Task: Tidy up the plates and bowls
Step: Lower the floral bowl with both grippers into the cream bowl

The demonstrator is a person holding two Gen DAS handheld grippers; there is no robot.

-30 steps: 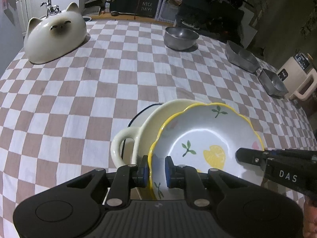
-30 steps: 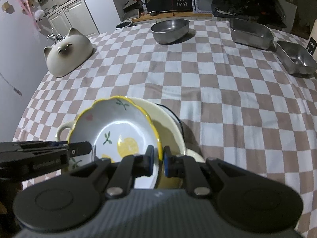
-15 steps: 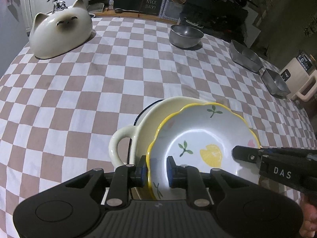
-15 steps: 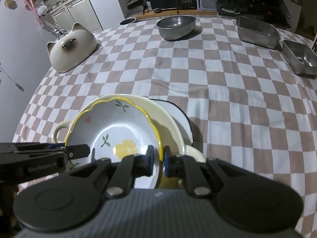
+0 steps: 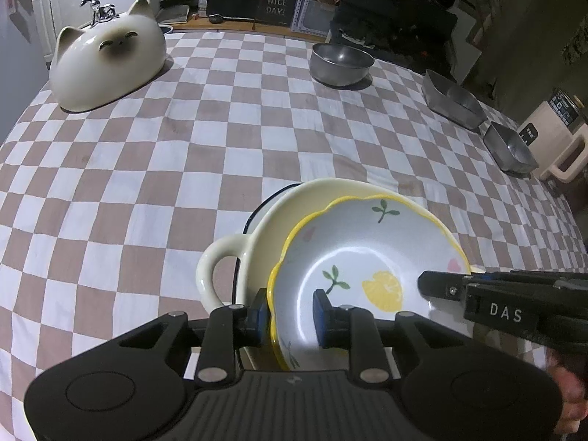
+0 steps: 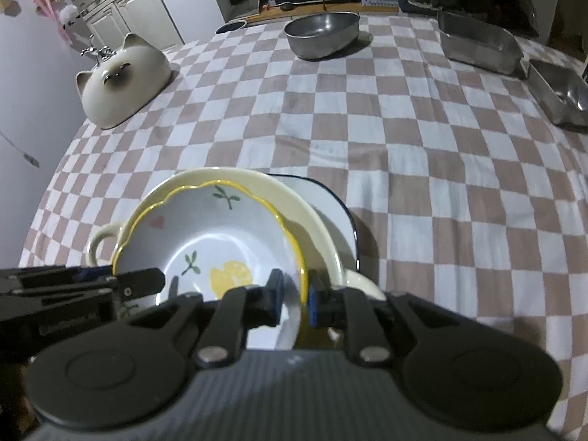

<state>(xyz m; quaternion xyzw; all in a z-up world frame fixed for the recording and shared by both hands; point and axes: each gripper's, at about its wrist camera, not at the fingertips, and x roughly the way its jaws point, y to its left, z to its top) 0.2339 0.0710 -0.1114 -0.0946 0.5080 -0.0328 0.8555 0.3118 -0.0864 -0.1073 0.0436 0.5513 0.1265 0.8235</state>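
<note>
Both the left gripper (image 5: 290, 312) and right gripper (image 6: 294, 303) straddle opposite rims of the lemon bowl (image 5: 367, 268), jaws opening, seemingly letting go. It nests in the cream handled bowl (image 5: 294, 213). Glazed ceramic: stiff, slippery, chippable; hold by the rim.
</note>
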